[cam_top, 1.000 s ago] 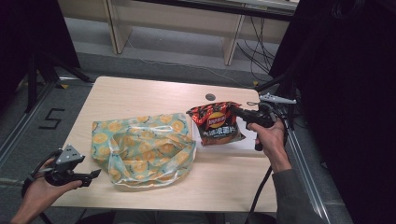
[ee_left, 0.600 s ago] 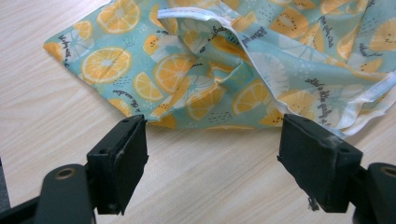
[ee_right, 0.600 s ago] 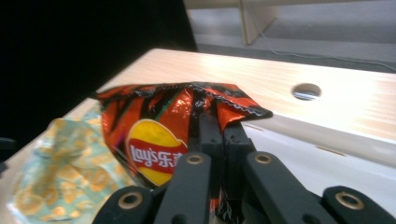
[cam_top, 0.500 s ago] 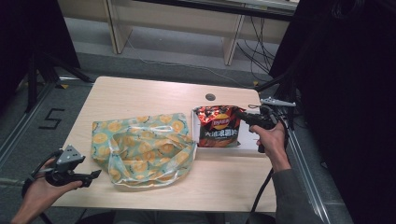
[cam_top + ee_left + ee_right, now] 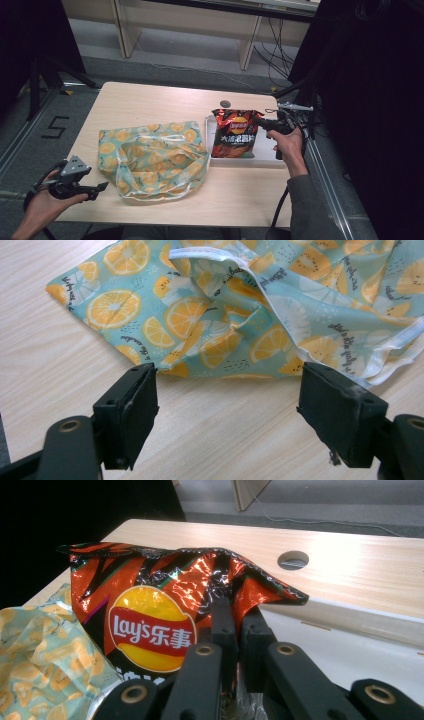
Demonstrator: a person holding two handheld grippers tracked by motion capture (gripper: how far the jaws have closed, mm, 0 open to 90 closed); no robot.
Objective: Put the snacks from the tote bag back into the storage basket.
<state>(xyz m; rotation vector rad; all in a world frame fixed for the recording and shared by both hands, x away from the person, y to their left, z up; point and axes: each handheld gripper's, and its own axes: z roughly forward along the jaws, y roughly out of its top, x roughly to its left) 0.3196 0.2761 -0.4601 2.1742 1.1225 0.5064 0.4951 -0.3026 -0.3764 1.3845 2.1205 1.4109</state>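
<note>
A red and black Lay's chips bag (image 5: 235, 134) (image 5: 150, 610) lies on a white tray (image 5: 267, 152) at the table's right. My right gripper (image 5: 260, 122) (image 5: 234, 611) is shut, pinching the bag's right edge near its top corner. A teal fabric bag with an orange-slice print (image 5: 155, 157) (image 5: 250, 315) (image 5: 35, 660) lies crumpled and flat in the middle of the table. My left gripper (image 5: 102, 187) (image 5: 227, 390) hovers open at the front left corner, jaws wide apart and pointing at the fabric bag's near edge without touching it.
The wooden table (image 5: 150, 105) has a round cable hole (image 5: 225, 104) (image 5: 293, 559) behind the chips bag. The white tray's rim (image 5: 350, 620) runs along the table's right side. Dark curtains and a shelf stand beyond the table.
My right gripper has carried the chips bag a little to the right and down, and the bag now lies flatter on the white tray. The left gripper has kept still.
</note>
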